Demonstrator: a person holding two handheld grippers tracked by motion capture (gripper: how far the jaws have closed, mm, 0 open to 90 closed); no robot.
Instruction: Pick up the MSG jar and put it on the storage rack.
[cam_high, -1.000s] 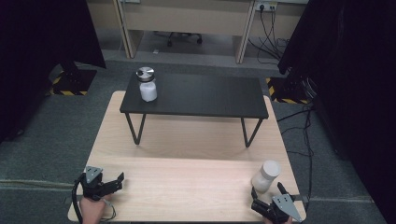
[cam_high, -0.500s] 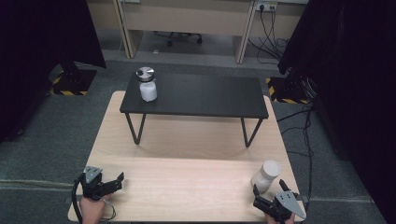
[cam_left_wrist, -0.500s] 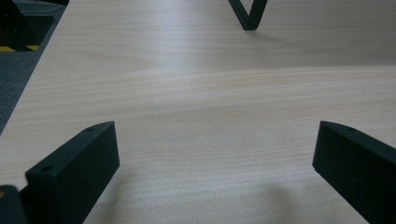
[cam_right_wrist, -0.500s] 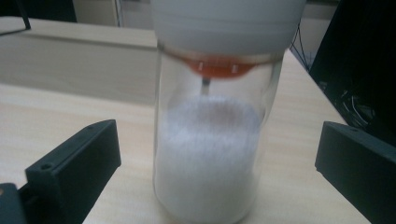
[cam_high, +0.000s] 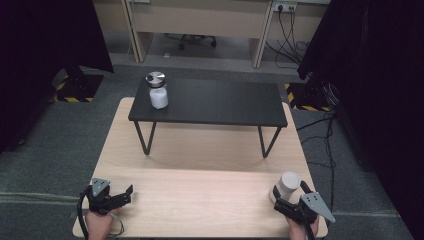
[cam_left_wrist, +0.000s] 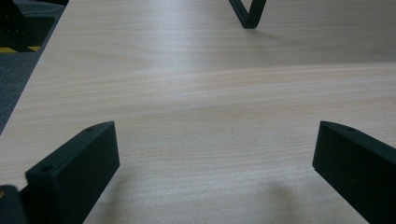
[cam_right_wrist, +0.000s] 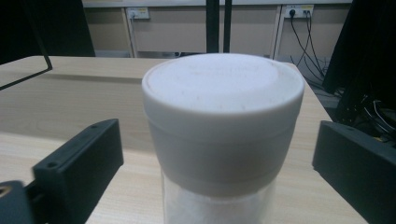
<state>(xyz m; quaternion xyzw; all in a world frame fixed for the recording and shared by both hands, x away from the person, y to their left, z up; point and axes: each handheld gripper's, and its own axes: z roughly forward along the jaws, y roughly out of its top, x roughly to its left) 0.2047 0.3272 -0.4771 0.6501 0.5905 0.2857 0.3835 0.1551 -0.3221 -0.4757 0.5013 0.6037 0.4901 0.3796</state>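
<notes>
At the near right corner of the wooden table (cam_high: 200, 200), a white-capped jar (cam_high: 288, 184) stood upright, and the right gripper (cam_high: 289, 201) sat just behind it on the near side, its jaws reaching forward to either side of the jar. In the right gripper view the white-capped jar (cam_right_wrist: 223, 135) rose between the two black jaws with a clear gap on each side, so the pads did not press on it; the jaws had just been closing a little around it but remained released. The left gripper (cam_high: 121, 195) rested low at the near left corner, well apart from the jar, its jaws spread wide over bare wood with nothing between them. On the far half of the table stood a small black bench (cam_high: 215, 102), and on its left end a second white jar (cam_high: 158, 90) with a metal lid stood upright.
</notes>
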